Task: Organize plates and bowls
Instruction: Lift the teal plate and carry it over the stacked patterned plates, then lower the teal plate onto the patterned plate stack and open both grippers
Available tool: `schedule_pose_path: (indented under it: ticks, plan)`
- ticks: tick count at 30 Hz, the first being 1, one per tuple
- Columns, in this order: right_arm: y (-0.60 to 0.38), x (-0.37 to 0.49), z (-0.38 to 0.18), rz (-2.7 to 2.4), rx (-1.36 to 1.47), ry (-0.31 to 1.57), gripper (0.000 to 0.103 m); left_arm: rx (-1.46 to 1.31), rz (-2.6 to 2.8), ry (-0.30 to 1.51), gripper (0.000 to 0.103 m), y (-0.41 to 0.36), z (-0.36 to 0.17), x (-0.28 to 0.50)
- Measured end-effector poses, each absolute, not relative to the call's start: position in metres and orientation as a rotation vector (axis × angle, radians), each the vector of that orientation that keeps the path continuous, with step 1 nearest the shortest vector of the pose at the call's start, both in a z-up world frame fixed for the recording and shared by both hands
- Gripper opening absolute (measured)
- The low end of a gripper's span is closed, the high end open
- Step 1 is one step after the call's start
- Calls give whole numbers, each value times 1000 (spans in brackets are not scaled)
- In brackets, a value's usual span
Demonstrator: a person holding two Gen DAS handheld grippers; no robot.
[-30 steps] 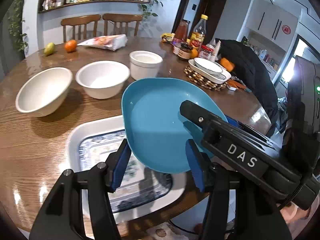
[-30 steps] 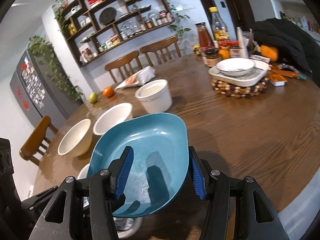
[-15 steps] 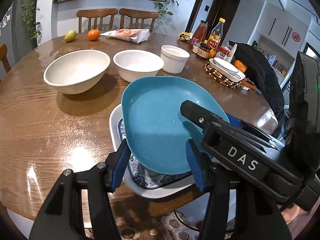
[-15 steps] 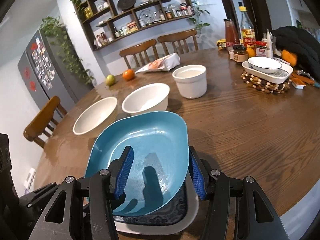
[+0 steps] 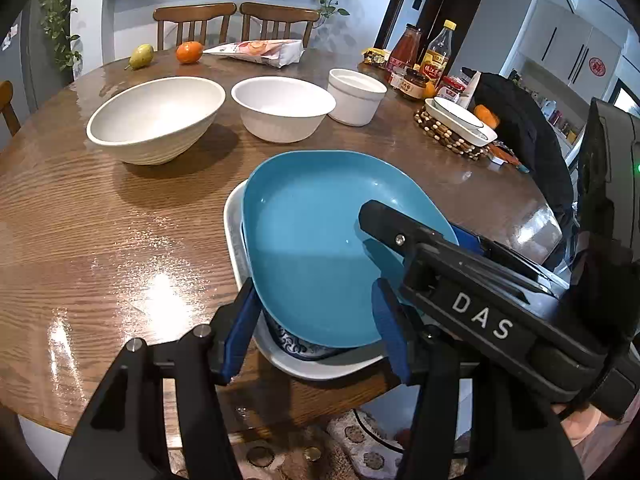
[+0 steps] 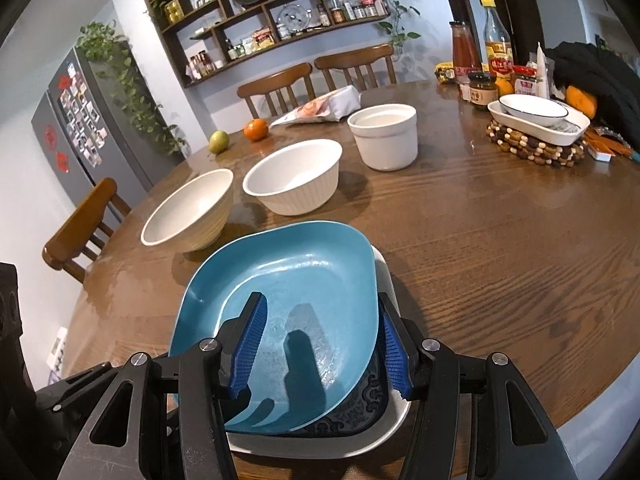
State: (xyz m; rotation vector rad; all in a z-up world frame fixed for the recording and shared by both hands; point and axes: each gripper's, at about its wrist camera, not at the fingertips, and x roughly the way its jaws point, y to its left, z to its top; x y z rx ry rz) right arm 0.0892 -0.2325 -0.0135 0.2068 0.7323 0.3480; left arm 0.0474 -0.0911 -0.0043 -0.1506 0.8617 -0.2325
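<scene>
The blue plate (image 5: pixel 320 240) sits low over the white patterned plate (image 5: pixel 234 240) at the near edge of the round wooden table (image 5: pixel 100 220), held from two sides at once. In the left wrist view the left gripper (image 5: pixel 316 322) has its blue pads (image 5: pixel 240 328) partly apart with the plate's near rim between them; the left pad lies against the rim at about 7 o'clock of the plate, while whether the right pad presses on it cannot be told, since the other tool crosses in front. The right gripper (image 6: pixel 322 344), seen in its own view, also stands partly open with one ribbed pad inside the dish and the other outside the rim at about 4 o'clock, the plate wall between them and apparently pinched. From the left camera the right gripper's black body, lettered DAS, reaches over the plate from 4 o'clock. The blue plate is tilted, its edge lifted off the patterned centre of the white one. Beyond, towards 11 and 12 o'clock, stand a large cream bowl (image 5: pixel 156 120), a ribbed white bowl (image 5: pixel 282 114) and a white ramekin (image 5: pixel 356 96), each apart from the others.
</scene>
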Motion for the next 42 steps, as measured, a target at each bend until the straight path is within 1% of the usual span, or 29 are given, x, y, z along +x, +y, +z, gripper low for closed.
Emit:
schedule_pose_path:
  ticks: [22, 24, 26, 27, 36, 42]
  plan:
    - [-235, 91, -21, 337, 234, 784, 57, -195, -295, 897, 57, -85, -5, 42]
    - [-236, 91, -21, 346, 246, 790, 59, -200, -293, 892, 58, -84, -3, 40]
    - [-237, 92, -20, 345, 249, 790, 64, -197, -290, 881, 60, -83, 0, 38]
    - [-237, 91, -19, 345, 250, 784, 65, -195, -288, 873, 61, -82, 2, 36]
    - [-240, 85, -11, 330, 241, 748, 65, -227, -279, 830, 63, -69, 12, 31]
    - [-244, 81, -6, 327, 246, 732, 65, -261, -247, 795, 66, -53, 19, 30]
